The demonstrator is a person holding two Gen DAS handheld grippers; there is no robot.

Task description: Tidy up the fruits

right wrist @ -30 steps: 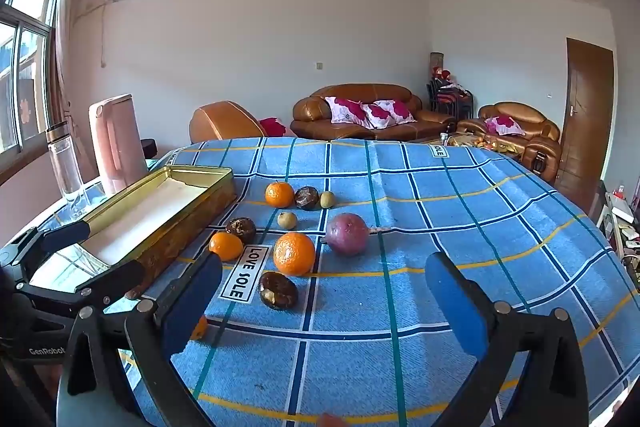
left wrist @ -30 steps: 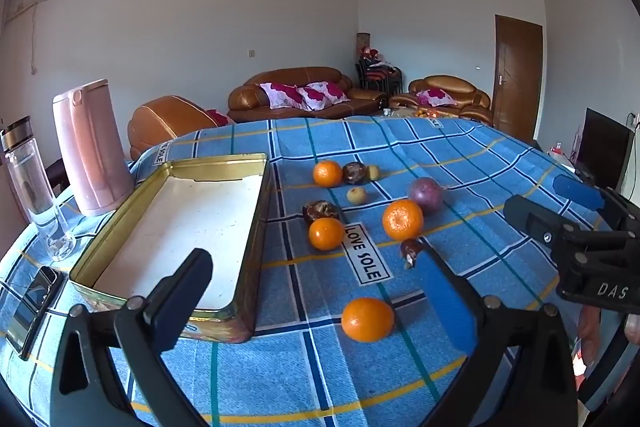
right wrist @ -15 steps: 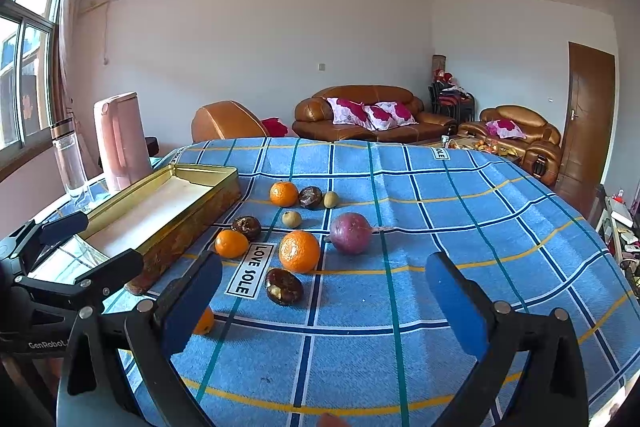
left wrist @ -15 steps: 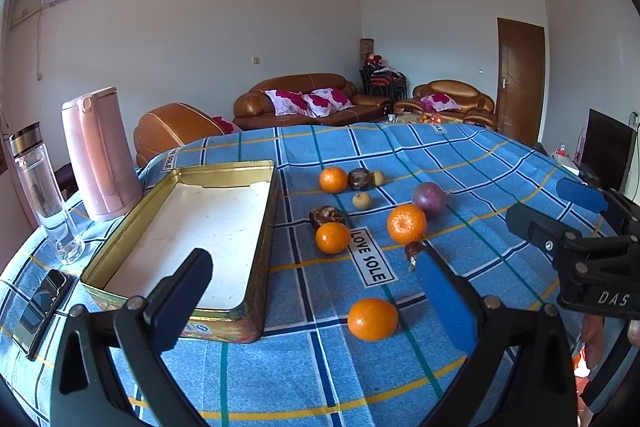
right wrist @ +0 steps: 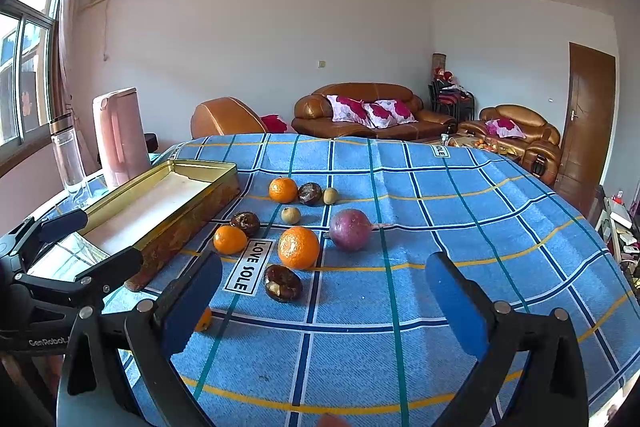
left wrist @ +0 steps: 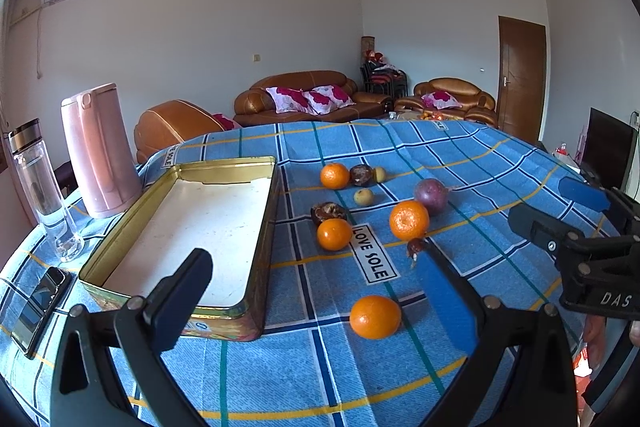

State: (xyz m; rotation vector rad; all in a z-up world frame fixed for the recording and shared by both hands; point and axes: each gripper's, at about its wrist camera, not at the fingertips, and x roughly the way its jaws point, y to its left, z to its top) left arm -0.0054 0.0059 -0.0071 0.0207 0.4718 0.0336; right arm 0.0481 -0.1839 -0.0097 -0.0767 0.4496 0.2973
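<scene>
Several fruits lie on the blue checked tablecloth: a near orange (left wrist: 375, 316), more oranges (left wrist: 409, 220), a purple passion fruit (left wrist: 431, 195) (right wrist: 350, 229), dark wrinkled fruits (right wrist: 282, 283) and small yellow-green ones (left wrist: 363, 197). An empty gold tin tray (left wrist: 256, 259) (right wrist: 180, 227) lies to their left. My left gripper (left wrist: 316, 287) is open and empty above the table's near edge, the near orange between its fingers. My right gripper (right wrist: 324, 299) is open and empty, short of the fruits. Each gripper shows in the other's view.
A pink kettle (left wrist: 98, 155) and a glass bottle (left wrist: 40, 187) stand left of the tray. A phone (left wrist: 36, 311) lies at the near left. Sofas and a door stand behind the table.
Both grippers have shifted slightly; the views have tilted and drawn back a little. Jaws stay open. No fruit has moved.
</scene>
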